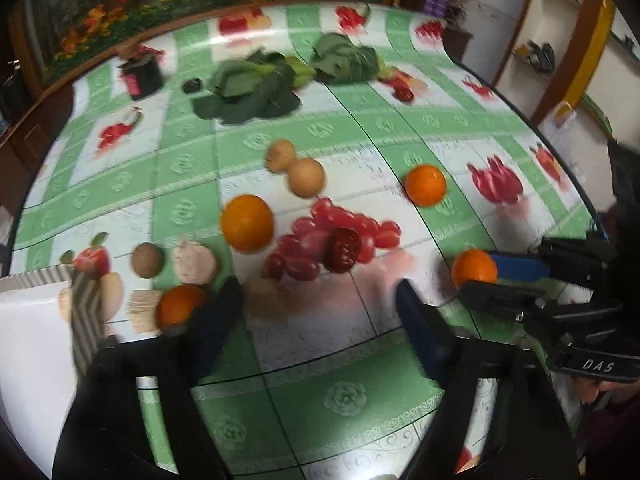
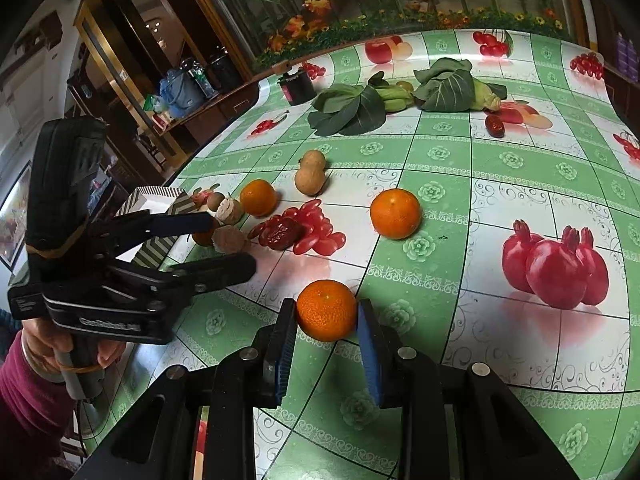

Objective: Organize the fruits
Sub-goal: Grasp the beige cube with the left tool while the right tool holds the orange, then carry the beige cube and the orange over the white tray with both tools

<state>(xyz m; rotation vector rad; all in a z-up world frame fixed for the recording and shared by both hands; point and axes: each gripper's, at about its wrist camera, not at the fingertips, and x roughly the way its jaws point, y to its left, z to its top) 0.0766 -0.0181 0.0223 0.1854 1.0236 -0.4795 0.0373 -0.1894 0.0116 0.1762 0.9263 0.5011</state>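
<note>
My right gripper is closed around an orange on the table; both pads touch its sides. It also shows in the left wrist view at the right. My left gripper is open and empty, low over the table near a small orange beside a striped white box. Red grapes with a red date lie ahead, with another orange, a far orange, two tan fruits, a kiwi and a pale round fruit.
Leafy greens and another bunch lie at the table's far side, with a dark jar. The tablecloth has printed fruit pictures, such as pomegranates. The table edge runs along the left by the box.
</note>
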